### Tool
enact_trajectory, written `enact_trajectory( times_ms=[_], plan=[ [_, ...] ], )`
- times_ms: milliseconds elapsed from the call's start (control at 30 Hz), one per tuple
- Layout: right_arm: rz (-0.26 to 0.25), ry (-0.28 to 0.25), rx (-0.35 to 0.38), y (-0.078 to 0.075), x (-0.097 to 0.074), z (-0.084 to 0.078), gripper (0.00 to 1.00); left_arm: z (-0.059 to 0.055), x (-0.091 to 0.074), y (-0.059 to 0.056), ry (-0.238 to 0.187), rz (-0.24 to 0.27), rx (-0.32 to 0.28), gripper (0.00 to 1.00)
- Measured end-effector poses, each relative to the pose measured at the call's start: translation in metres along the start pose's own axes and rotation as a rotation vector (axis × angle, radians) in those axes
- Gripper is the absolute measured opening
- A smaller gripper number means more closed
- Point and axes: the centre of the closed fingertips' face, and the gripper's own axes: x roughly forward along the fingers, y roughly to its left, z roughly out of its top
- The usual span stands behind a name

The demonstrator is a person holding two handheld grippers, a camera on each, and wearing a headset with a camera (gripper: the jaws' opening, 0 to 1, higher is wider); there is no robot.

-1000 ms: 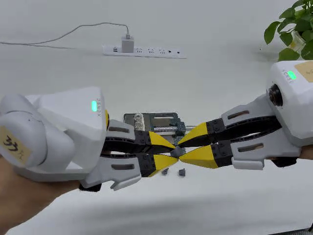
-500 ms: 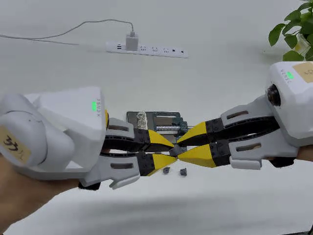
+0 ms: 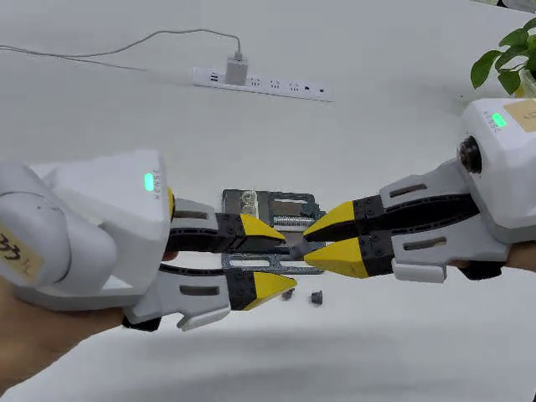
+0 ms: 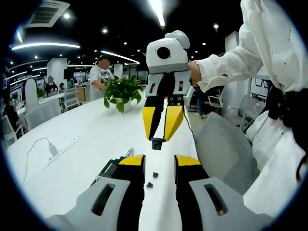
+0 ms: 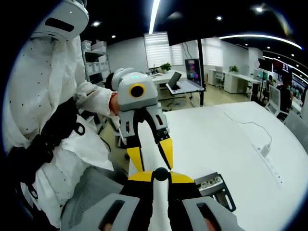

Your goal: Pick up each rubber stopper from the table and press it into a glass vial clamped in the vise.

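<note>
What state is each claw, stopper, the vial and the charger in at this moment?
Left claw: open, empty.
Right claw: shut on held stopper.
Held stopper: pinched, off the table.
Table stoppers: two, loose on the table in front of the vise.
Vial: in the vise; too small to tell whether it is stoppered.
Charger: plugged into the strip.

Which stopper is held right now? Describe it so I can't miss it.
Find the metal vise. Just in front of it, the right claw pinches a dark rubber stopper at its yellow tips. The two other stoppers lie loose on the table.
</note>
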Motion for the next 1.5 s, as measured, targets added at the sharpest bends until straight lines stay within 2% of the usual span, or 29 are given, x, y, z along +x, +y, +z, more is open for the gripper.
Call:
enact_trajectory(
  times_ms=[200, 333, 567, 700, 800, 933, 1233, 1500],
  plan=[
    [-0.013, -0.002, 0.007, -0.013, 0.003, 0.007, 0.05, -0.013, -0.01, 0.009, 0.026, 0.048, -0.009, 0.28],
    [-0.036, 0.012, 0.006, -0.026, 0.006, 0.01, 0.05, -0.025, -0.016, 0.016, 0.053, 0.087, -0.002, 0.33],
    [-0.06, 0.055, 0.007, -0.05, 0.014, 0.012, 0.05, -0.035, -0.026, 0.028, 0.073, 0.137, -0.009, 0.42],
    [-0.072, 0.085, 0.009, -0.064, 0.021, 0.011, 0.05, -0.039, -0.03, 0.034, 0.07, 0.157, -0.008, 0.47],
    [-0.087, 0.113, 0.009, -0.078, 0.026, 0.008, 0.05, -0.038, -0.031, 0.036, 0.045, 0.169, -0.003, 0.49],
    [-0.097, 0.154, 0.009, -0.092, 0.033, 0.002, 0.05, -0.041, -0.033, 0.039, 0.029, 0.184, -0.012, 0.55],
    [-0.106, 0.272, 0.007, -0.126, 0.055, -0.025, 0.05, -0.055, -0.036, 0.041, 0.043, 0.194, -0.032, 0.62],
    [-0.102, 0.384, -0.047, -0.14, 0.073, -0.05, 0.06, -0.059, -0.033, 0.04, 0.028, 0.186, -0.054, 0.67]
  ],
)
